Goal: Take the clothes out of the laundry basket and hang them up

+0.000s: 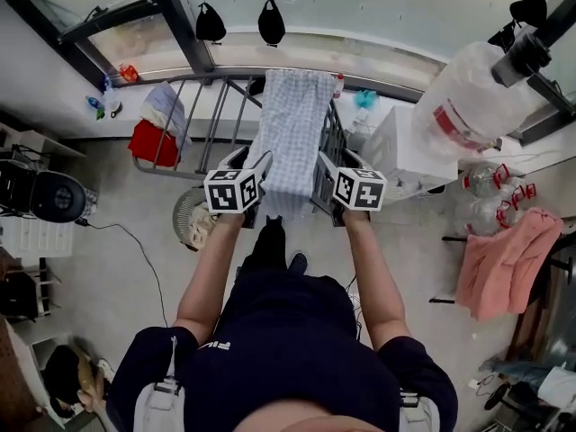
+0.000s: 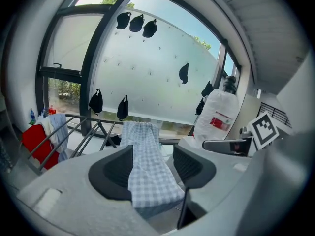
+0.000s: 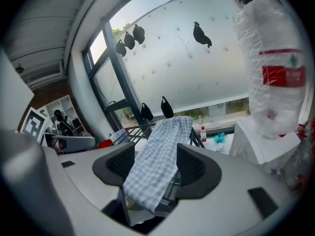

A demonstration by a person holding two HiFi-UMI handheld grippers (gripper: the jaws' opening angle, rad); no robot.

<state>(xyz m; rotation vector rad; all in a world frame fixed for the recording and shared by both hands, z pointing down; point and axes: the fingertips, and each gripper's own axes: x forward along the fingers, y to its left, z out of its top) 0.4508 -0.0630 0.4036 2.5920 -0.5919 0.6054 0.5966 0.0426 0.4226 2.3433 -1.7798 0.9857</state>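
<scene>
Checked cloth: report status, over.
Left gripper and right gripper open. Checked cloth draped over drying rack, lower end between jaws, unpinched. Nothing in the way.

The person [image 1: 288,331] is wearing a dark navy short-sleeved shirt [image 1: 297,318] with small white print on the left sleeve [image 1: 214,345], dark trousers [image 1: 265,250] and a dark shoe [image 1: 297,261]. Pale grey straps [image 1: 166,401] are sitting on both shoulders. The left gripper [image 1: 252,165] and right gripper [image 1: 340,162] are showing grey shells, black pads [image 2: 115,168] and black-and-white marker cubes [image 1: 232,190].
</scene>
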